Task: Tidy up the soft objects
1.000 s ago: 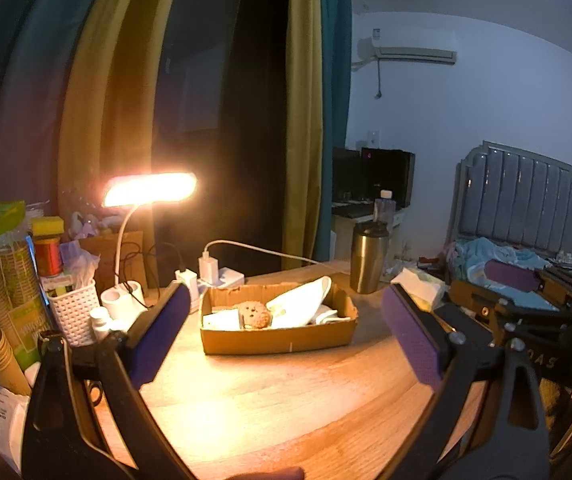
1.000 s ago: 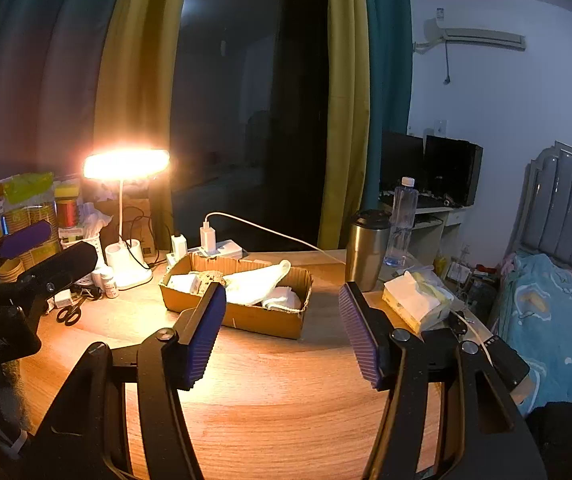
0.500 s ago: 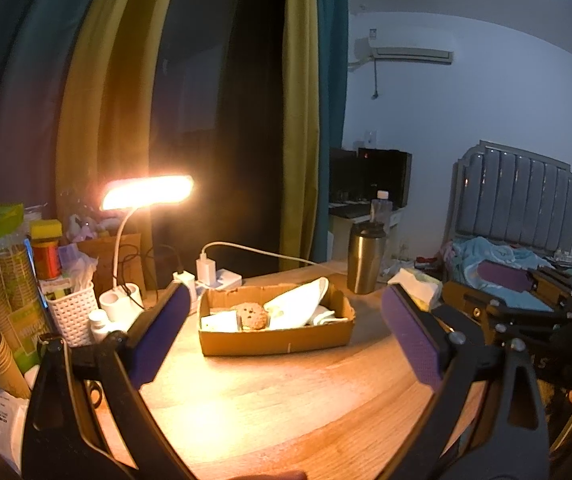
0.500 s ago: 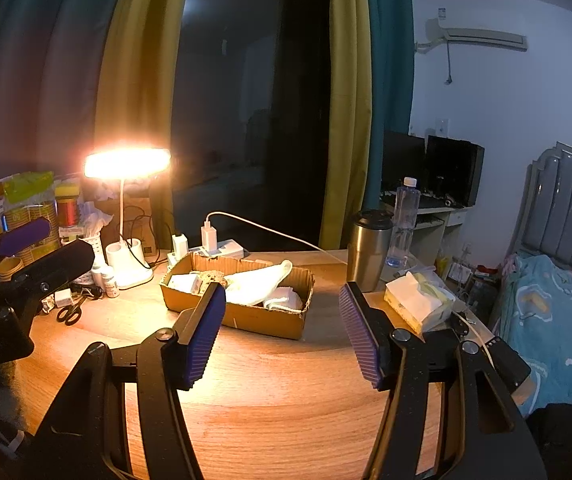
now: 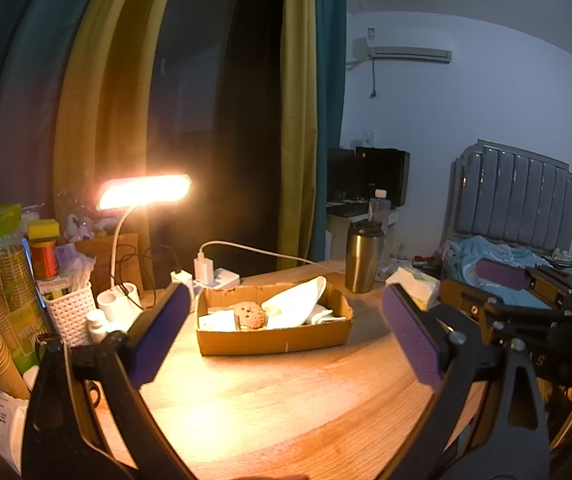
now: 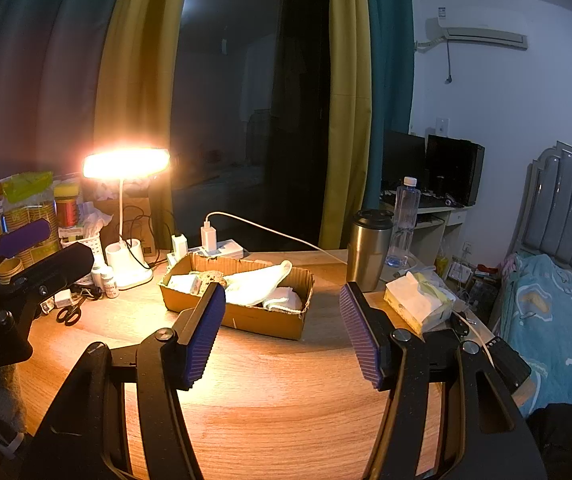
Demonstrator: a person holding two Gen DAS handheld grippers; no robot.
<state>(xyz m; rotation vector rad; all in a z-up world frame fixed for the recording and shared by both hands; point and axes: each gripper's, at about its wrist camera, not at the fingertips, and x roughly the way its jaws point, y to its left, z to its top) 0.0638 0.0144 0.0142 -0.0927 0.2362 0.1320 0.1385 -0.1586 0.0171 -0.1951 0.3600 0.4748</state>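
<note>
A shallow cardboard box sits on the wooden desk. It holds a white cloth, a brown round soft item and folded white pieces. My left gripper is open and empty, held above the desk in front of the box. My right gripper is open and empty, also short of the box. The left gripper also shows at the left edge of the right wrist view, and the right gripper at the right of the left wrist view.
A lit desk lamp stands at the back left among cups, a white basket and bottles. A steel tumbler, a water bottle and a tissue pack stand right of the box. Scissors lie at left. A bed is beyond the desk.
Both views have shifted very slightly. The box contents and both open grippers look the same.
</note>
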